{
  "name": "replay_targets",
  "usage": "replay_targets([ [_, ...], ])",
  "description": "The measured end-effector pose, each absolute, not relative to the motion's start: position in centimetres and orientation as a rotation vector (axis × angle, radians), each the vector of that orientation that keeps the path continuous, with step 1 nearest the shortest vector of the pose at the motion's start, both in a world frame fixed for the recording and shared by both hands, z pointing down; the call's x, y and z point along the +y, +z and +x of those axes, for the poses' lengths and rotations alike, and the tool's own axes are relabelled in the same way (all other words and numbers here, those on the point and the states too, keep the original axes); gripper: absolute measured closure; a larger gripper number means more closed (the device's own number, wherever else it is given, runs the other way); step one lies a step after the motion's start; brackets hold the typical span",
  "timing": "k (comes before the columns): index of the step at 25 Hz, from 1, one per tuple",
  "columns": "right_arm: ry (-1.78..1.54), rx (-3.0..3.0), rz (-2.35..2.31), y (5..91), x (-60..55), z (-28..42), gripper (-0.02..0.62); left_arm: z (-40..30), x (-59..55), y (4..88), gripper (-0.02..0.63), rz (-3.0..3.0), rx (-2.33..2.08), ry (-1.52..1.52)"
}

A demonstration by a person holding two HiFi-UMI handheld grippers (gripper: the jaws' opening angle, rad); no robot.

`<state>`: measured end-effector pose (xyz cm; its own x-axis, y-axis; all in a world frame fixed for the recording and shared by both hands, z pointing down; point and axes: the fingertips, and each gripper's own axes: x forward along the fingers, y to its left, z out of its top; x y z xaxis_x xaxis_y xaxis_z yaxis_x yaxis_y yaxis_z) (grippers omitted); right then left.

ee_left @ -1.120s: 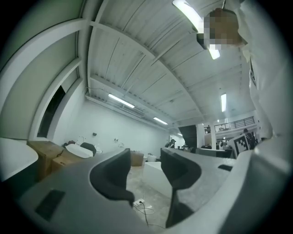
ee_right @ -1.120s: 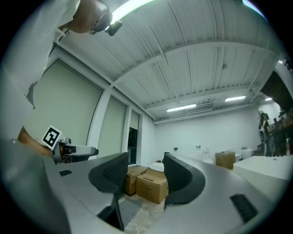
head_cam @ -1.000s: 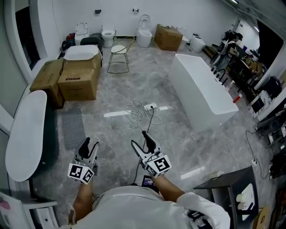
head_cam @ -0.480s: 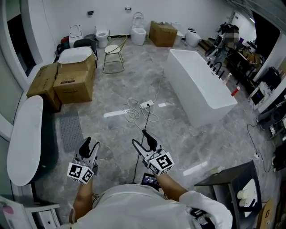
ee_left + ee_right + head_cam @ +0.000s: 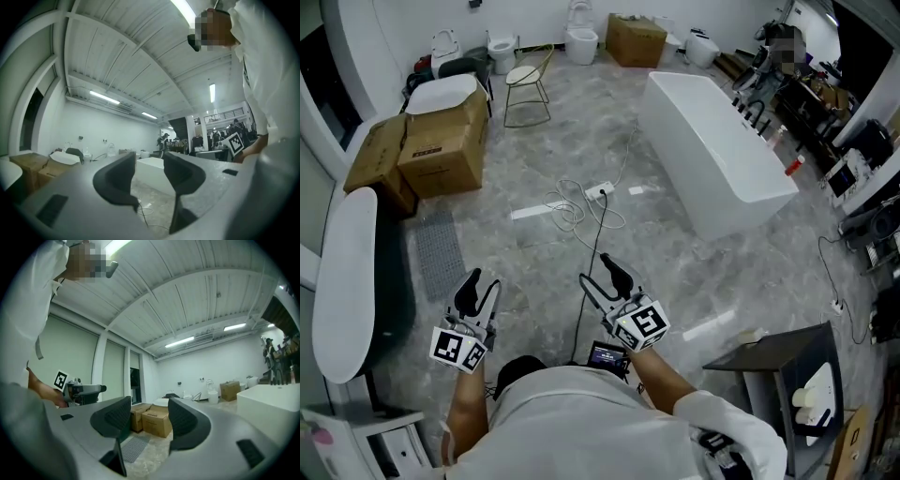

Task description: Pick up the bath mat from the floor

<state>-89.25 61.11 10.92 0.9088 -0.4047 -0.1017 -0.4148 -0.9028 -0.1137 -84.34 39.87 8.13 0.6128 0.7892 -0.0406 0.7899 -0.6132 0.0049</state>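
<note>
Where the head view looks down, the person stands on the grey marbled floor (image 5: pixel 534 309) with both tools held out in front. Left tongs (image 5: pixel 478 287): parted, nothing in them. Right tongs (image 5: pixel 602 272): parted too, and empty. The bath mat (image 5: pixel 439 253) (grey, with a gridded texture) lies flat on the floor ahead and left of the left tongs, well apart from both tools. It sits just beside the cardboard boxes (image 5: pixel 441 155). A white bathtub (image 5: pixel 717 150) stands to the right. A power strip (image 5: pixel 598 194) with looped cable lies on the floor between the bathtub and the boxes.

Left gripper view: the left tongs (image 5: pixel 149 176) stand at a moderate gap. Only the distant bathtub and floor show through it; the mat is out of frame.

Right gripper view: the right tongs (image 5: pixel 149 418) are spread and hold nothing. The boxes are framed between them, with the bath mat (image 5: pixel 134 447) on the floor low in the gap, far beyond the tips.
</note>
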Motion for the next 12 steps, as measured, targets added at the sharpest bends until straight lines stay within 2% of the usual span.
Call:
replay_targets([
  [7,0.078,0.619,-2.898,13.0,62.7,-85.7,0.332,-80.7,39.9,10.7,0.410,2.788,1.320,0.051],
  [12,0.056,0.537,-2.933,13.6,64.9,-79.5,0.351,-74.1,41.4,11.6,0.410,2.827,1.395,0.039],
])
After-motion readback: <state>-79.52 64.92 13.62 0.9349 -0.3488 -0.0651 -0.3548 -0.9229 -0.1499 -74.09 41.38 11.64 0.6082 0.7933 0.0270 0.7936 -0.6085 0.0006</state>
